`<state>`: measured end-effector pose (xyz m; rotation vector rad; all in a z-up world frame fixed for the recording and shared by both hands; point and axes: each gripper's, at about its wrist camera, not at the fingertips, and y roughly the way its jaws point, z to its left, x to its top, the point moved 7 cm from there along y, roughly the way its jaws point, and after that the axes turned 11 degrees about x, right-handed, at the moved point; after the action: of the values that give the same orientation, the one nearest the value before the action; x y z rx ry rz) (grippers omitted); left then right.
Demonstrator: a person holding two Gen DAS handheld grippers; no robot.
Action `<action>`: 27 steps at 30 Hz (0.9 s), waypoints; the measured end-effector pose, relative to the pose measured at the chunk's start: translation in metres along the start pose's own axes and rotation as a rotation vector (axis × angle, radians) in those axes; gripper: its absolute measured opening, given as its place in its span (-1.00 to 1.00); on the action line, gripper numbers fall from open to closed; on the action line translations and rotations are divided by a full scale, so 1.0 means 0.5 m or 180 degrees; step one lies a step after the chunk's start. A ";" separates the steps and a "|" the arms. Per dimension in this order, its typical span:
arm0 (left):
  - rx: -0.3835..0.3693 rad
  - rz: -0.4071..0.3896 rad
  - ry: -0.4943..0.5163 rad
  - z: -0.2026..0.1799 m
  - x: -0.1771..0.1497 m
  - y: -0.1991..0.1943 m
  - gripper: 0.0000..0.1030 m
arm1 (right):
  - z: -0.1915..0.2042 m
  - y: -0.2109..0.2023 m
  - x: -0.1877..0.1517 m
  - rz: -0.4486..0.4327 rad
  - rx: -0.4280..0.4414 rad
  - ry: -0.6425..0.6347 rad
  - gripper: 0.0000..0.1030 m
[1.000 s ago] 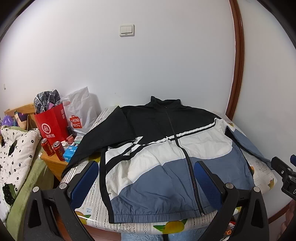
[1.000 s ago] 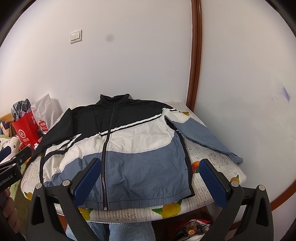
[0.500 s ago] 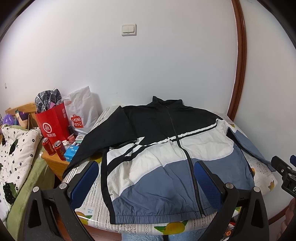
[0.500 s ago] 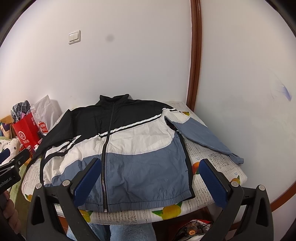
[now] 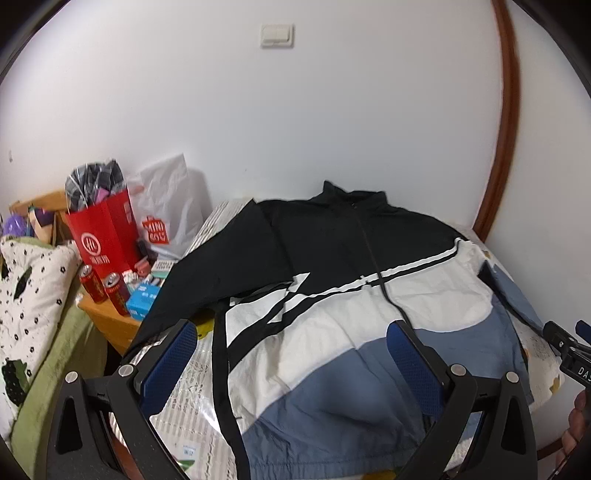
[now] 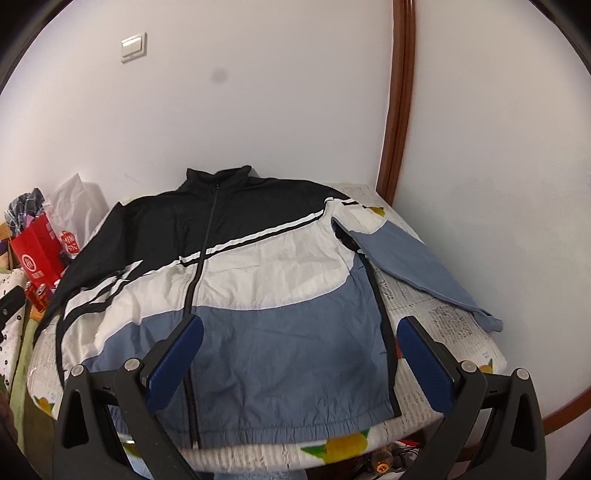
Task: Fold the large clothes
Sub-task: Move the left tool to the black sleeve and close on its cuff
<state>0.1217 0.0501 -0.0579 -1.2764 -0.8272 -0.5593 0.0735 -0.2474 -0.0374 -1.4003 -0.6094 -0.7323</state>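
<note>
Jacket (image 6: 258, 280) lies flat, zipped, face up on the table (image 6: 454, 332), sleeves out to both sides, no fold made yet; left gripper (image 5: 291, 354) and right gripper (image 6: 301, 354) hover over its hem, jaws spread, holding nothing.

white wall (image 5: 332, 110) | light switch (image 5: 277, 36) | brown door frame (image 6: 400, 92) | wooden nightstand (image 5: 107, 317)
</note>
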 end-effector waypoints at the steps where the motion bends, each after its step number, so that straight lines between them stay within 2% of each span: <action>1: 0.0001 0.0040 -0.0003 0.004 0.001 0.017 1.00 | 0.000 0.013 0.002 0.0020 0.0008 0.0001 0.99; 11: 0.0031 0.0420 -0.0029 0.046 0.004 0.177 0.99 | 0.016 0.158 0.036 0.0167 0.0098 0.0089 0.99; 17: 0.0005 0.0598 0.0016 0.068 -0.006 0.256 0.99 | 0.028 0.225 0.047 0.0242 0.0120 0.0099 0.91; 21: 0.0178 0.0668 0.0051 0.114 -0.019 0.304 0.99 | 0.031 0.257 0.050 0.0281 0.0095 0.0049 0.88; 23: 0.0282 0.0739 0.0017 0.149 -0.029 0.331 0.94 | 0.033 0.271 0.051 0.0294 0.0117 0.0067 0.88; 25: 0.0326 0.0843 -0.0056 0.181 -0.040 0.356 0.76 | 0.034 0.287 0.053 0.0312 0.0129 0.0115 0.88; 27: 0.0388 0.0920 -0.0100 0.216 -0.054 0.377 0.67 | 0.039 0.303 0.053 0.0324 0.0145 0.0158 0.88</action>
<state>0.2259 0.1949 -0.1846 -1.2672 -0.6765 -0.2548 0.2071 -0.2269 -0.1137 -1.3572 -0.5093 -0.6661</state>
